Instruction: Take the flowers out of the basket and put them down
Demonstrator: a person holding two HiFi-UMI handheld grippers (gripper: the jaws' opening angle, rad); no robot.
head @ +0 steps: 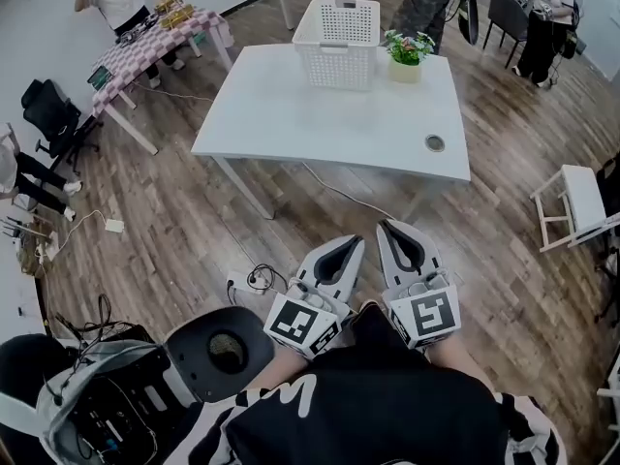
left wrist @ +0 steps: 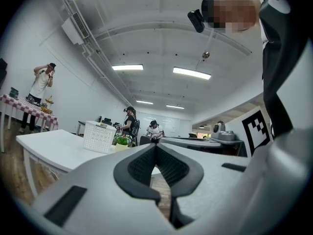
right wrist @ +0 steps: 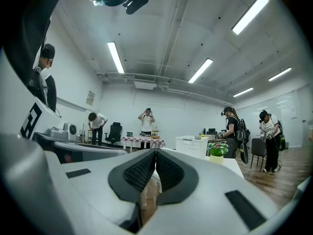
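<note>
Wood-plank flooring runs under a white table (head: 291, 114) that stands well ahead of the person. The potted flowers (head: 408, 50) stand upright on the tabletop near its far edge, just beside the white slatted basket (head: 338, 39) and outside it, on its right in the head view. No stems show above the basket's rim, though its inside cannot be fully seen. As I judge it, the flowers are set where the task wants them, so the job looks finished or is not under way.

Both grippers are far from the table, drawn in low against the person's body, which fits a resting pose and not a reach. The left gripper (head: 351, 248) and the right gripper (head: 389, 232) lie side by side, near each other, tips pointing forward toward the table. Each gripper view shows its ribbed pads pressed together along the whole seam, with nothing caught between them; only floor and distant furniture show beyond.
</note>
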